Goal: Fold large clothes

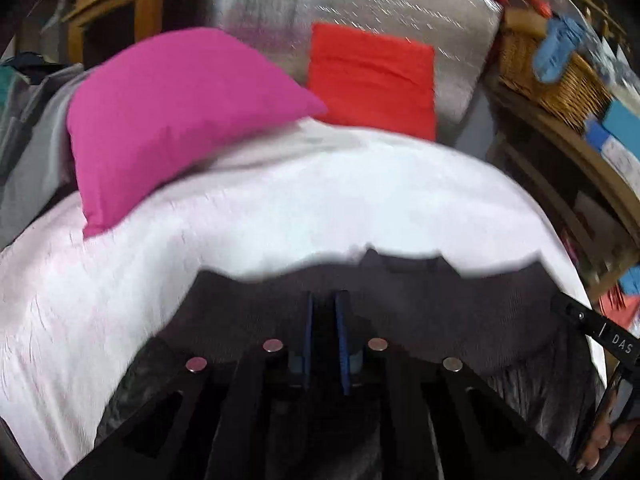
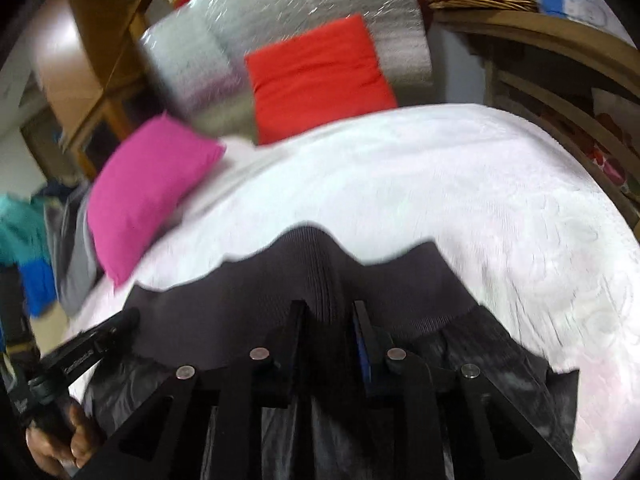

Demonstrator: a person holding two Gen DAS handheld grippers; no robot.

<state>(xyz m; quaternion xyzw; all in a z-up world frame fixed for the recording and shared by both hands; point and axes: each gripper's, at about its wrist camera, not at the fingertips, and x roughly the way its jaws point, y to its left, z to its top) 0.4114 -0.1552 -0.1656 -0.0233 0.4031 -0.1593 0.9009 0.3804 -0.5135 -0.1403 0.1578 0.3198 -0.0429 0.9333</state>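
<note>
While both grippers pinch its ribbed band, the garment (image 2: 280, 292) lies on the white bedspread (image 2: 460, 200) at the near edge of the bed. It is dark grey to charcoal: a wide, finely ribbed knit band forms its far edge, and below that band the cloth turns shinier and gathers into loose vertical folds, seen on either side of the tools. Its far edge is wavy, rising in humps where it is bunched. What kind of clothing it is cannot be told from this much.

The band runs left to right across both views, so its visible long axis lies across the bed; the ribbed edge faces the pillows, and the rest falls back toward the cameras and out of sight.

The left gripper (image 1: 323, 300) has its blue-lined jaws drawn nearly together on the band, with only a thin fold of cloth between them. The right gripper (image 2: 329, 308) is clamped on a thicker ridge of ribbing that stands up between its jaws. Each tool shows at the edge of the other's view, with a hand (image 2: 60, 440) on its handle.

White letters "DAS" (image 1: 622, 344) can be read on the right tool's arm; lettering on the left tool's arm in the right view is too blurred to read.

Beyond lie a pink pillow (image 1: 168, 120) and a red pillow (image 1: 372, 80).
</note>
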